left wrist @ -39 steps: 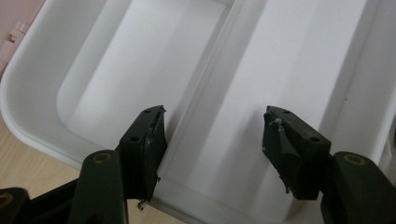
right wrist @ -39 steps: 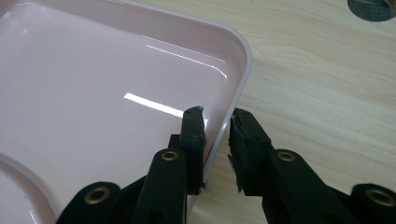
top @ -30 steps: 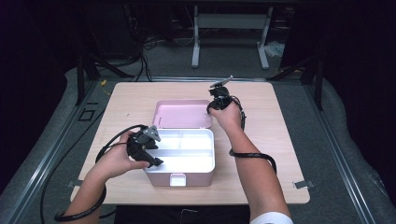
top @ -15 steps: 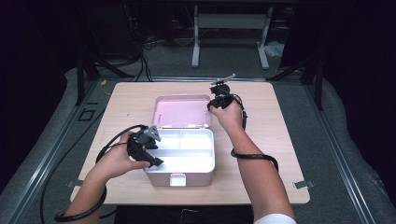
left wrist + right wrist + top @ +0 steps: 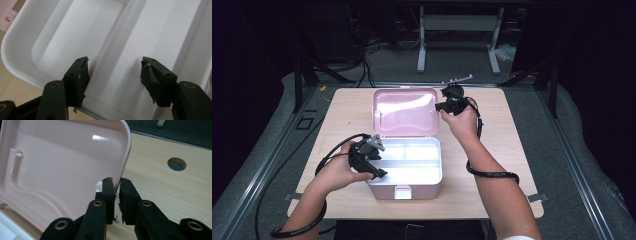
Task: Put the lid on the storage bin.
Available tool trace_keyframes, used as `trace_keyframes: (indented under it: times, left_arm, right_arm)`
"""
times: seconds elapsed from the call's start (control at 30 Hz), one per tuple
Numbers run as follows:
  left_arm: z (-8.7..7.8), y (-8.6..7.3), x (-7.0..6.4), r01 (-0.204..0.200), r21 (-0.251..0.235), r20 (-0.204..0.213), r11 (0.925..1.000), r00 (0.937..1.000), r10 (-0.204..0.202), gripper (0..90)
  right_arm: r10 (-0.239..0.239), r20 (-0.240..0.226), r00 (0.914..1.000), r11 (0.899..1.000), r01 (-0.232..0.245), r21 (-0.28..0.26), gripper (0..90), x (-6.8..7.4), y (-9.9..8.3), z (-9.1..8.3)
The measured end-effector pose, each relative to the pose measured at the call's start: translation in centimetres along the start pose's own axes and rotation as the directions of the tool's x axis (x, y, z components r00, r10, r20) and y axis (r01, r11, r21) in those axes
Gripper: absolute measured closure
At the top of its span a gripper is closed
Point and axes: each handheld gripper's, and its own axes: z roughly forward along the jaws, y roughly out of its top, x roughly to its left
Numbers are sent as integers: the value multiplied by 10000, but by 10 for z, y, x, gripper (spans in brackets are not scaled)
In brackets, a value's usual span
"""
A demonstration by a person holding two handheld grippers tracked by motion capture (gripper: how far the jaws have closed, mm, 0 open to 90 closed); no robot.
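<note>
High view: the box sits near the desk's front edge, its pink lid swung up toward the back. My left gripper steadies the box's left wall so it won't slide; my right gripper holds the lid's right edge to swing it.

Left gripper view: my fingers stand wide apart over the white tray, straddling the divider between its 2 compartments.

Right gripper view: my fingers are clamped on the lid's rim. I see no brand or writing.
</note>
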Motion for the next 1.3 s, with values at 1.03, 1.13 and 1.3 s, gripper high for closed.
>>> trace_keyframes:
  times: [1.03,1.13,1.3]
  left_arm:
    - [-53,-9,72,2153,-2488,212,9443,9760,-2169,374]
    - [-55,-6,83,2212,-2566,-44,9409,9732,-2300,373]
    - [-59,2,102,2434,-2945,-314,9241,9640,-2639,318]
  right_arm:
    - [-841,-344,9959,9917,803,-1008,849,10,-11,-38]
    - [-839,-353,9958,9919,801,-988,849,10,-10,-37]
    - [-921,-387,9950,9913,880,-984,849,12,-9,-36]
